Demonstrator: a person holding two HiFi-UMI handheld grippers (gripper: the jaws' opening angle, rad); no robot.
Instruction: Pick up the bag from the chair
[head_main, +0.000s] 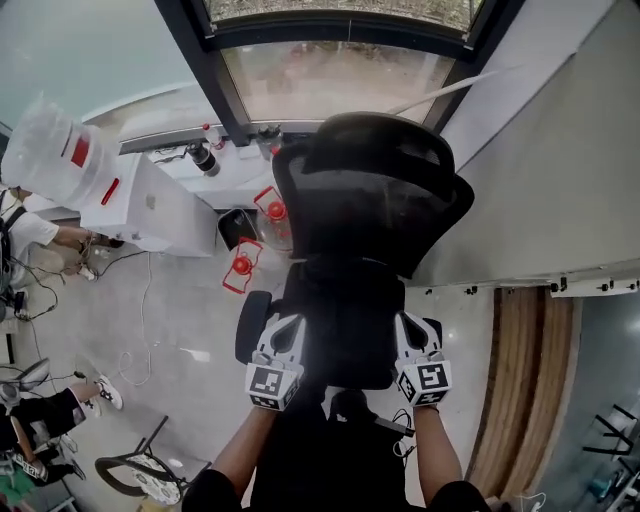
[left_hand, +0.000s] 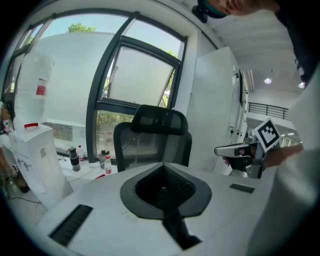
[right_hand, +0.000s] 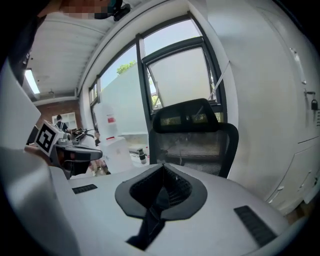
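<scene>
Left edge: water dispenser (head_main: 60, 150) at 10 o'clock; a person's legs (head_main: 55, 410) cut off at 8.
Floor (head_main: 180, 330): bare grey, open at the chair's 9 o'clock, thin cables (head_main: 140, 320) across it.
Left gripper (head_main: 287, 328): jaws pressed together, nothing between.
Chair (head_main: 370, 190): black, back toward the window (head_main: 340, 75) at 12.
Bag (head_main: 345, 335): seemingly the dark mass on the seat (black on black, outline unclear).
Right gripper (head_main: 407, 326): jaws pressed together, empty.
Right edge: wall (head_main: 540, 180) close at 3 o'clock.
</scene>
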